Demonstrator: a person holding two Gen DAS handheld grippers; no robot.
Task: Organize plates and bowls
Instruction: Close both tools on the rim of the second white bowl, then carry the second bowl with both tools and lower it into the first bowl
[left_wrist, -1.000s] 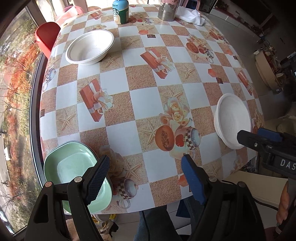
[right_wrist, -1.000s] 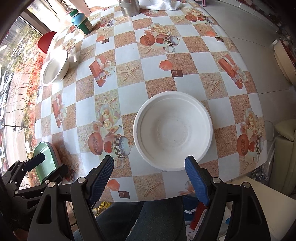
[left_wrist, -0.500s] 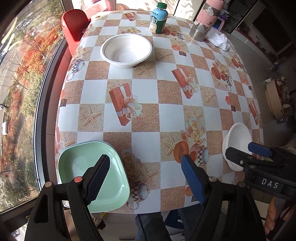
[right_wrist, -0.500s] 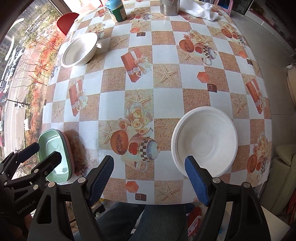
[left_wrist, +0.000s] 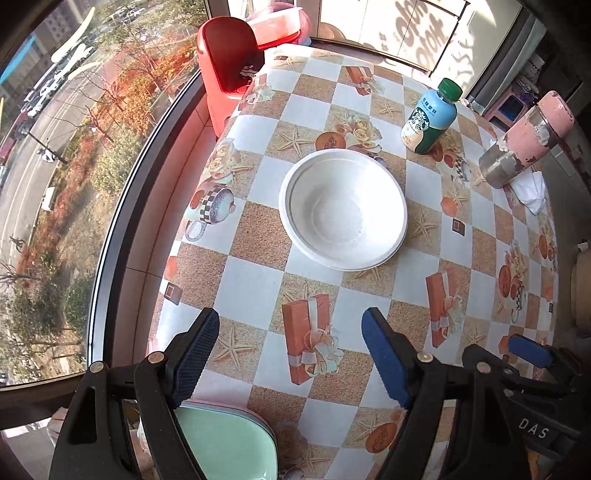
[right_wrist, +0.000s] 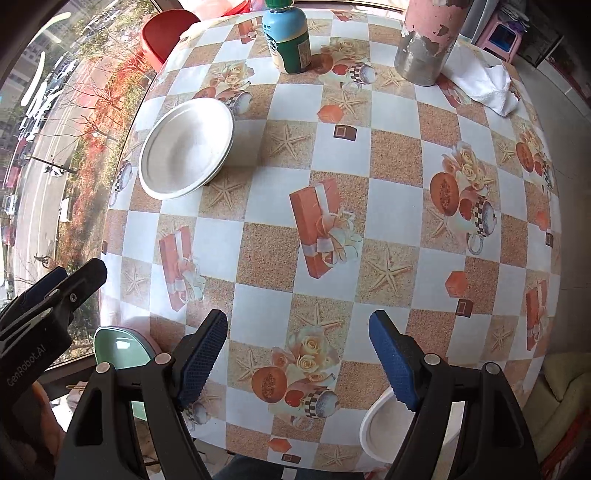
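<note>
A white bowl (left_wrist: 343, 208) sits at the far left of the table; it also shows in the right wrist view (right_wrist: 186, 147). A second white bowl (right_wrist: 384, 428) sits at the near right edge, partly behind my right gripper's finger. A mint green plate (left_wrist: 229, 443) on a pink one lies at the near left corner, also in the right wrist view (right_wrist: 118, 349). My left gripper (left_wrist: 291, 362) is open and empty, above the table between the green plate and the far bowl. My right gripper (right_wrist: 299, 360) is open and empty above the near table edge.
A green-capped drink bottle (left_wrist: 430, 120), a worn pink and silver flask (left_wrist: 524, 142) and a white cloth (right_wrist: 484, 85) stand at the table's far side. A red chair (left_wrist: 225, 62) is behind the table by the window. The patterned tablecloth (right_wrist: 332, 155) covers the table.
Both grippers have tilted up and forward. The far white bowl now fills the middle of the left view; the green plate and the near white bowl have slid to the bottom edges.
</note>
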